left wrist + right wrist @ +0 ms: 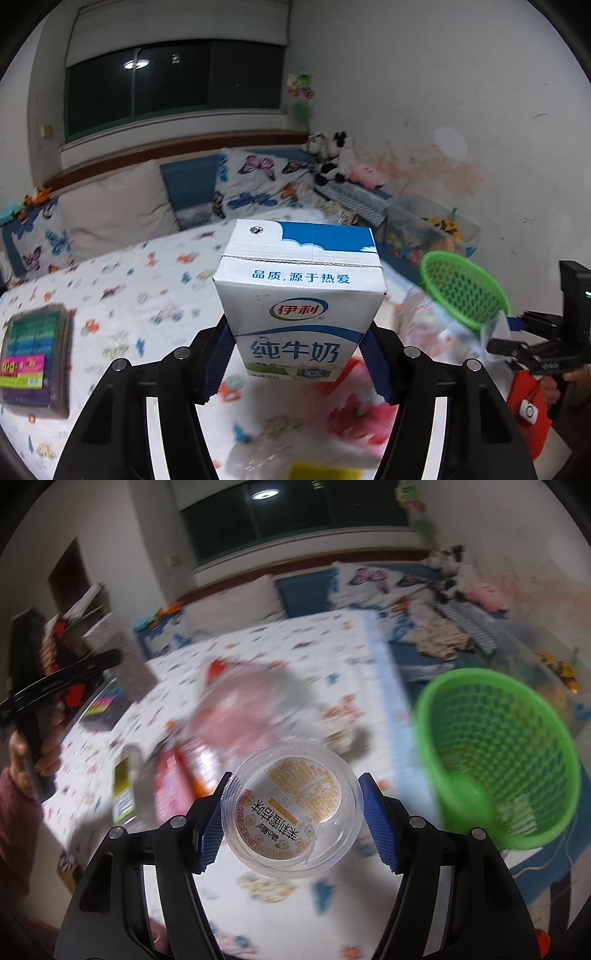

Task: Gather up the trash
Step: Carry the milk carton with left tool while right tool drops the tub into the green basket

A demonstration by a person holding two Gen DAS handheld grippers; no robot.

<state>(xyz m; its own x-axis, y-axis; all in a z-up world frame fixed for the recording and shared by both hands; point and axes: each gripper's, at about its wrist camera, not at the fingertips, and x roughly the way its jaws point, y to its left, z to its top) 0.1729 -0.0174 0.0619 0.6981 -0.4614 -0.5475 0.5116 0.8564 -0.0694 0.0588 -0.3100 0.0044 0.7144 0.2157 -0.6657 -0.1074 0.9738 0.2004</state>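
Observation:
My left gripper (301, 362) is shut on a white and blue milk carton (301, 295), held upright above the patterned bed. My right gripper (290, 823) is shut on a clear plastic cup (291, 808) with a printed gold label, held above the bed. A green mesh basket (498, 760) stands on its side-tilted base to the right of the cup; it also shows in the left wrist view (461, 291), right of the carton. More wrappers, pink and red (207, 746), lie blurred on the bed beyond the cup.
The bed (129, 302) has a cartoon-print sheet, pillows and plush toys (332, 155) at the back. A pack of coloured bags (33, 354) lies at the left. A clear toy bin (432, 229) sits by the wall at the right.

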